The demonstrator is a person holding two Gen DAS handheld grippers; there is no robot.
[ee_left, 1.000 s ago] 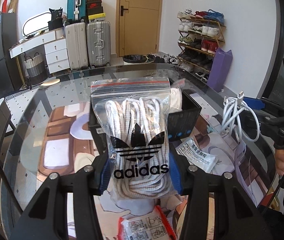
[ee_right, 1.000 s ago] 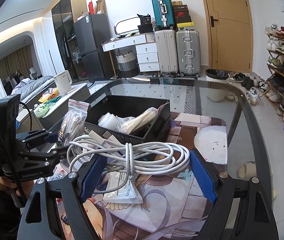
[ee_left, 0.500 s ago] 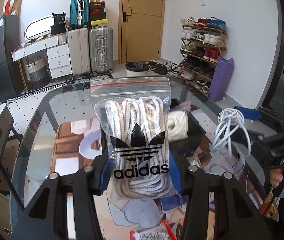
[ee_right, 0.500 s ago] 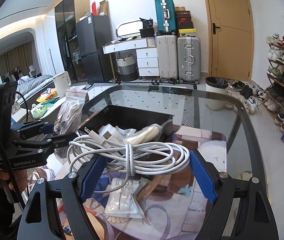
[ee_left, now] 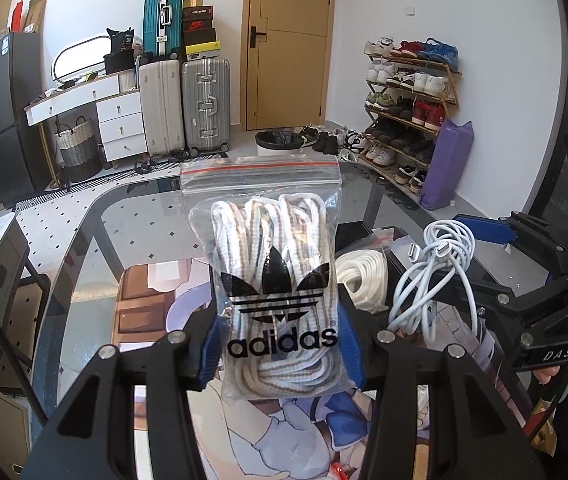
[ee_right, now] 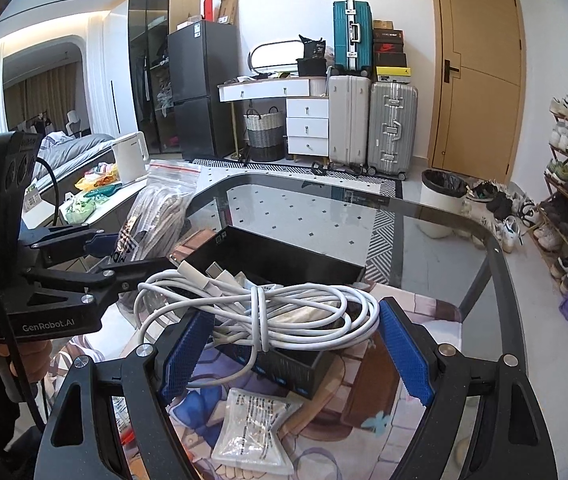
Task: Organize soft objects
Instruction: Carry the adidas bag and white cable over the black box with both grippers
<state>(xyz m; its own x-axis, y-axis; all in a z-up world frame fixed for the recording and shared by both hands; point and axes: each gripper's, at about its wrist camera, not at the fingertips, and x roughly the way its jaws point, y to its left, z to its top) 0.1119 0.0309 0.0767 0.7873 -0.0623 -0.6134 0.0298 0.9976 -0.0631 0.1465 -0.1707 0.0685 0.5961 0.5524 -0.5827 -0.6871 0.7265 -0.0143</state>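
A clear zip bag of white shoelaces with a black adidas print stands upright between the blue pads of my left gripper, which is shut on its lower half. The same bag shows at the left of the right wrist view. My right gripper is shut on a tied bundle of white charging cable, its pads pressing both ends of the coil. The cable hangs above the near corner of a black open box. A coil of white rope lies in that box.
The box stands on a glass table over a cartoon-print mat. A clear sachet with printed text lies on the mat under my right gripper. Suitcases, a door and a shoe rack stand beyond the table.
Both grippers have risen with their loads. The cable bundle now hangs over the box's near corner. In the left wrist view the box has slid from behind the bag to its right.
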